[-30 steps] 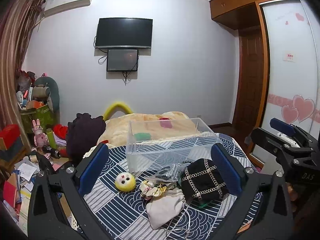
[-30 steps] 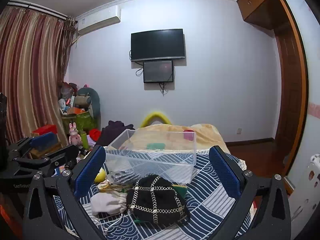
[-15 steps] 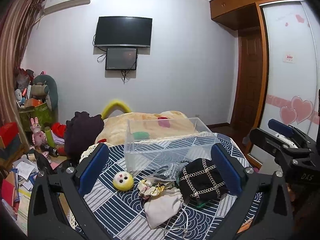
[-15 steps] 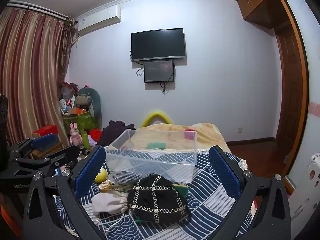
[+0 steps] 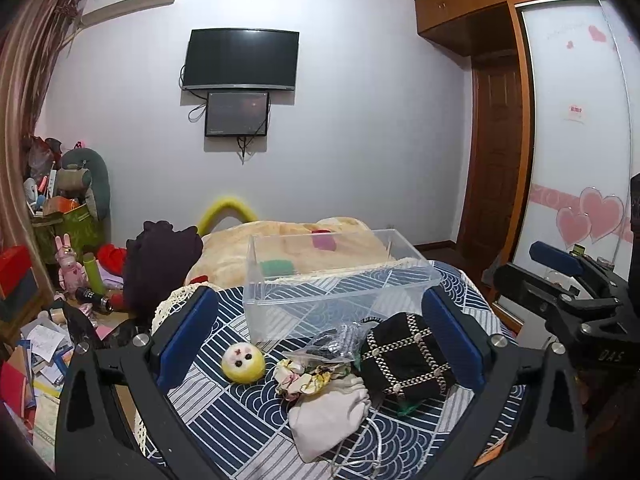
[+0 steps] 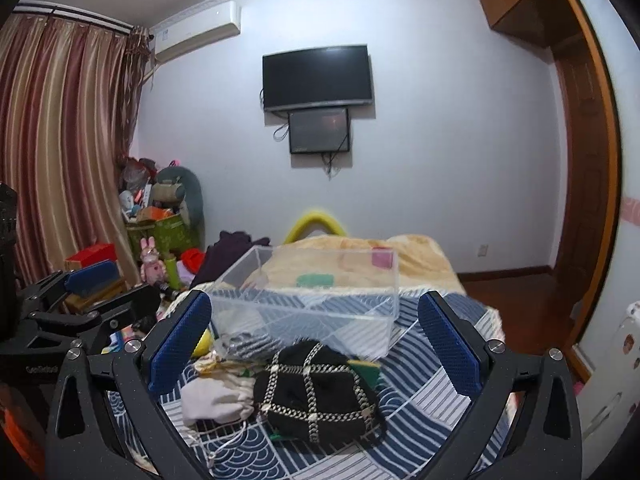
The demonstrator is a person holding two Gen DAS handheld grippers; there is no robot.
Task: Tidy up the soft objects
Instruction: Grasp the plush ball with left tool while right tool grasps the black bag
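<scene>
A pile of soft things lies on the blue patterned bedspread [image 5: 224, 408]: a yellow plush ball [image 5: 243, 366], a floral scrunchie [image 5: 302, 376], a white drawstring pouch [image 5: 328, 420], a clear bag with dark contents [image 5: 334, 340] and a black chain-trimmed cap [image 5: 406, 360]. An empty clear plastic box [image 5: 340, 280] stands behind them. My left gripper [image 5: 320, 340] is open above the pile. My right gripper [image 6: 312, 344] is open over the cap [image 6: 320, 392] and pouch [image 6: 216, 398]. Each gripper shows at the edge of the other's view.
A beige blanket [image 5: 288, 236] lies beyond the box, with a dark garment [image 5: 160, 256] at the bed's left. Clutter, toys and boxes [image 5: 52, 280] fill the floor at left. A wardrobe door [image 5: 576, 160] stands at right.
Both cameras have shifted slightly; the pile and box sit a little differently in view. Both grippers stay open and nothing on the bed has moved.
</scene>
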